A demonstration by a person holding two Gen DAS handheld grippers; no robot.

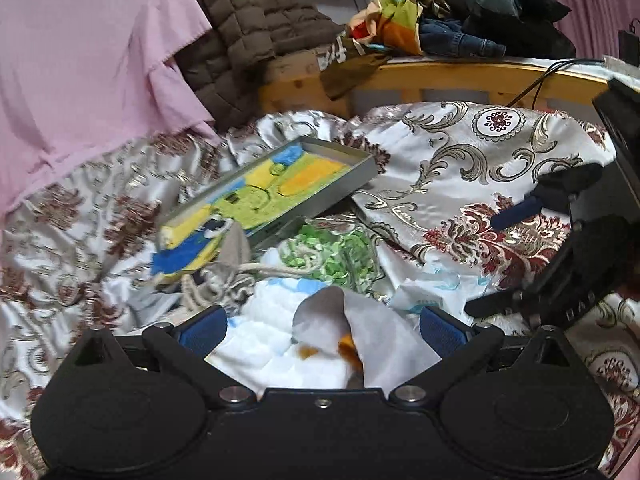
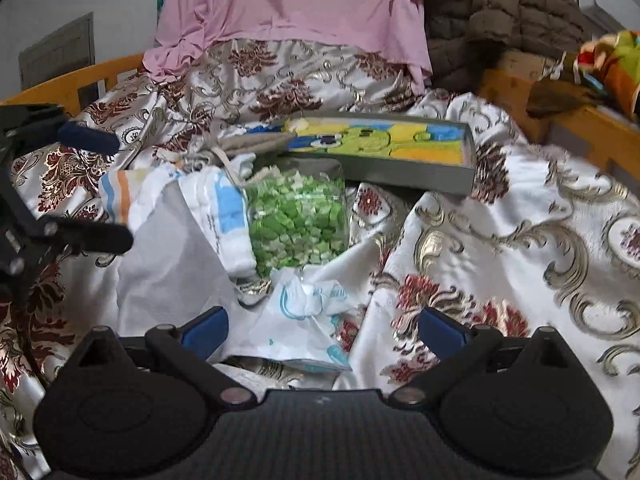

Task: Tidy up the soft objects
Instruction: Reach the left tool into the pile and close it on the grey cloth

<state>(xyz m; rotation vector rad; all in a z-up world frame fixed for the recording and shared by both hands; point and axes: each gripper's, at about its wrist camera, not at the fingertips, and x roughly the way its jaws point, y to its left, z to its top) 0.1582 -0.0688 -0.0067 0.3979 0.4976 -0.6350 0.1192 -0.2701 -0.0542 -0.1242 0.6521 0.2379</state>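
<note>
A grey tray (image 1: pixel 362 176) (image 2: pixel 460 178) lies tilted on the patterned bedspread and holds a yellow, green and blue towel (image 1: pixel 260 192) (image 2: pixel 372 140). In front of it lie a clear bag of green pieces (image 1: pixel 332 252) (image 2: pixel 296 224), a grey knitted item with a cord (image 1: pixel 236 252) and a white quilted cloth with blue patches (image 1: pixel 260 332) (image 2: pixel 228 208). My left gripper (image 1: pixel 322 330) (image 2: pixel 96 188) is open over the quilted cloth and a pale grey cloth (image 1: pixel 380 336) (image 2: pixel 172 256). My right gripper (image 2: pixel 323 332) (image 1: pixel 504 258) is open above a white packet with blue print (image 2: pixel 308 304) (image 1: pixel 420 298).
A pink sheet (image 1: pixel 88 72) (image 2: pixel 304 8) and a brown quilted jacket (image 1: pixel 248 28) (image 2: pixel 512 12) hang at the back. A wooden bed rail (image 1: pixel 472 76) (image 2: pixel 592 128) carries a heap of clothes (image 1: pixel 460 20). A black cable (image 1: pixel 536 80) runs over the rail.
</note>
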